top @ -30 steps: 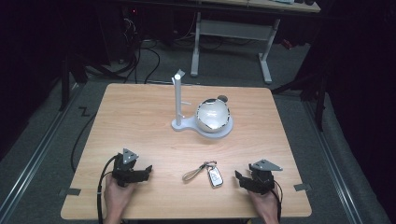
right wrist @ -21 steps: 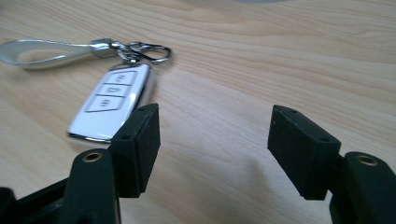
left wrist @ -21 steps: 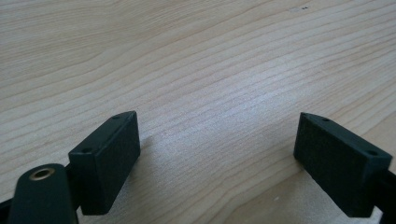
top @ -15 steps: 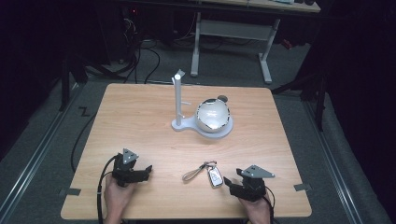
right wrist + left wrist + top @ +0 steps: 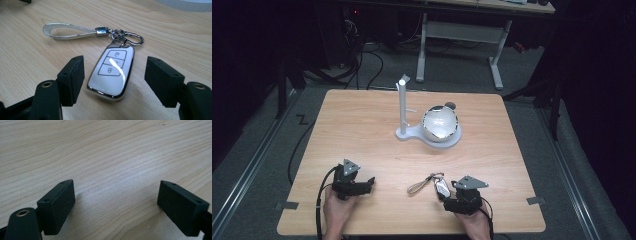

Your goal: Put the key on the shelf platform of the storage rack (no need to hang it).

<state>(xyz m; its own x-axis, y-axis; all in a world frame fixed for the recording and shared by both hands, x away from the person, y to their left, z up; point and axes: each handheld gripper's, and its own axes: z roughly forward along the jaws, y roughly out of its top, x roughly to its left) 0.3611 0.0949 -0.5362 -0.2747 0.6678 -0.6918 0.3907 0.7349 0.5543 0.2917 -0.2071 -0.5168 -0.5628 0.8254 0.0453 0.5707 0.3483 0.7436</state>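
Surface: the light wood-grain top I am working over, rectangular, with rounded corners.

Item 1: white stand, a flat base with an upright post, set past the middle toward the far edge.

Item 2: shiny silver bowl, lying tipped on the right part of that stand's base, just right of the post.

Item 3: car key fob, white and chrome with three buttons, flat on the wood near the near edge, right of centre.

Item 4: pale strap loop, clipped to the fob by a chrome ring, lying flat toward the left edge.
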